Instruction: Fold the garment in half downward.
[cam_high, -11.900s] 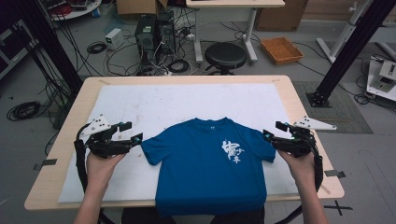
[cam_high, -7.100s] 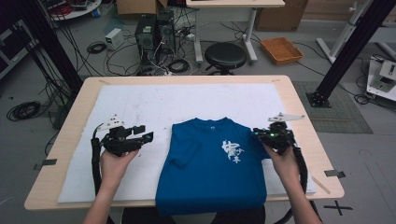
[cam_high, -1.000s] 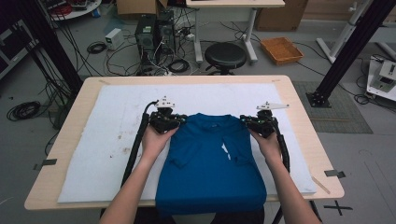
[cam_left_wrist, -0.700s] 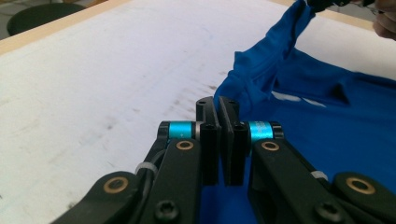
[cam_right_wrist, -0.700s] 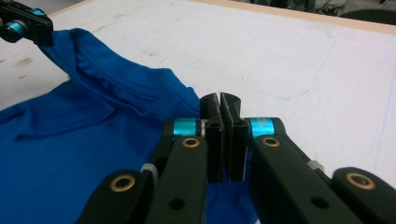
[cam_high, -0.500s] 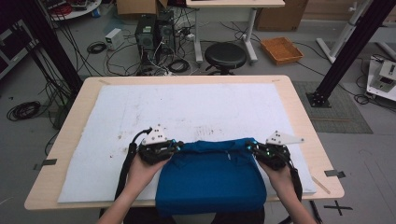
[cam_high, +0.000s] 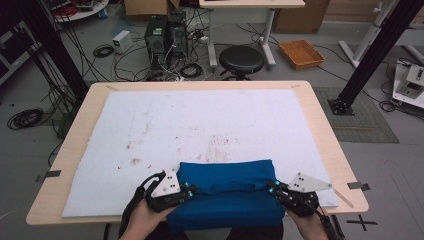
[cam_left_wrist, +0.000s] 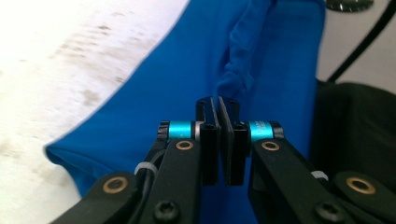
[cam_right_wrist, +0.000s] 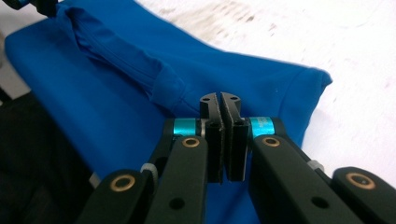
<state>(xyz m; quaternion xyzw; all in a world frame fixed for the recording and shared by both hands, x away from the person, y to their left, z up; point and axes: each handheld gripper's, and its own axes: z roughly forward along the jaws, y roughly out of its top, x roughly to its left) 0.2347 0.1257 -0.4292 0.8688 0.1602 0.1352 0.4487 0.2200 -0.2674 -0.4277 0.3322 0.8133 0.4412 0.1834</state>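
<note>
A blue T-shirt (cam_high: 225, 192) lies folded over itself at the near edge of the white mat (cam_high: 200, 120), its lower part hanging off the table's front. My left gripper (cam_high: 189, 190) is shut on the shirt's folded edge at its left side. My right gripper (cam_high: 272, 189) is shut on the same edge at its right side. In the left gripper view the left gripper (cam_left_wrist: 218, 101) pinches a bunched ridge of blue T-shirt (cam_left_wrist: 187, 56). In the right gripper view the right gripper (cam_right_wrist: 219, 99) holds the same ridge of T-shirt (cam_right_wrist: 93, 84) at its other end.
The stained white mat covers most of the wooden table (cam_high: 320, 125). Beyond the far edge stand a black stool (cam_high: 241, 59), computer towers (cam_high: 165, 32) with cables, and an orange tray (cam_high: 301, 52) on the floor. A black frame post (cam_high: 370, 55) rises at the right.
Both grippers have come toward the near edge, drawing the shirt's top edge with them, so the shirt is now folded over itself and shorter.
</note>
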